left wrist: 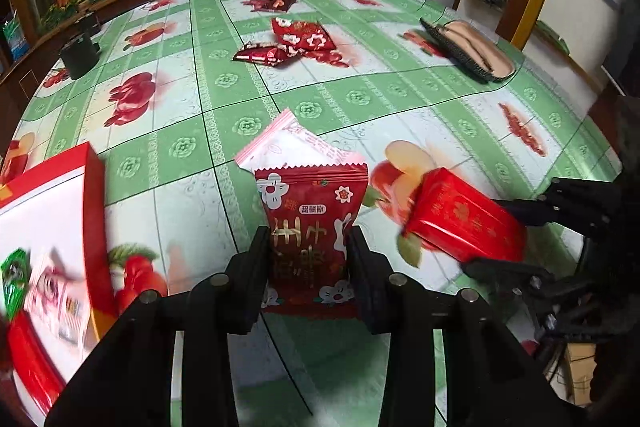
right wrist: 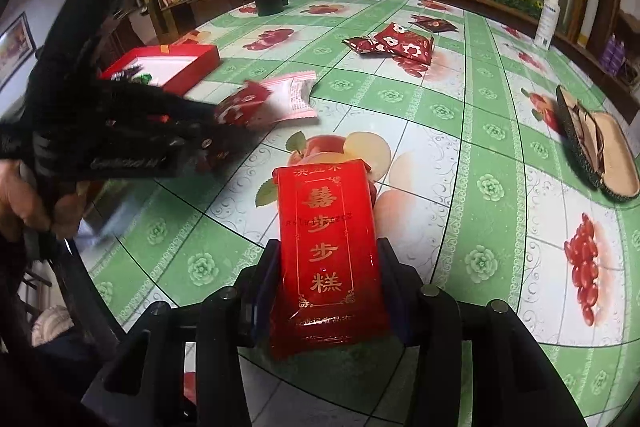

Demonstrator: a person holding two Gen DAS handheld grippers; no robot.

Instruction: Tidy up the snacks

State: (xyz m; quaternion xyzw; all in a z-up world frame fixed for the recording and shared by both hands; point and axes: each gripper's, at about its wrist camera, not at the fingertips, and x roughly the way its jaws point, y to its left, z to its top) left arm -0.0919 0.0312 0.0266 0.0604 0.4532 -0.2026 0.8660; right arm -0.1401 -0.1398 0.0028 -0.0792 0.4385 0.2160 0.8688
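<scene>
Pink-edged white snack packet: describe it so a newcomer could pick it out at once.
On the green-checked tablecloth, look just right of the open red box. The pink-edged white snack packet lies flat there, partly behind the red flowered packet. It is the only pale wrapper; the loose packets farther back are all dark red.

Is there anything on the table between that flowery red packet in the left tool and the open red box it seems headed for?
Nothing visible blocks it. The left tool grips the flowery red packet, and only bare tablecloth lies between it and the red box. A pink wrapper lies just beyond the packet, away from that path.
</scene>
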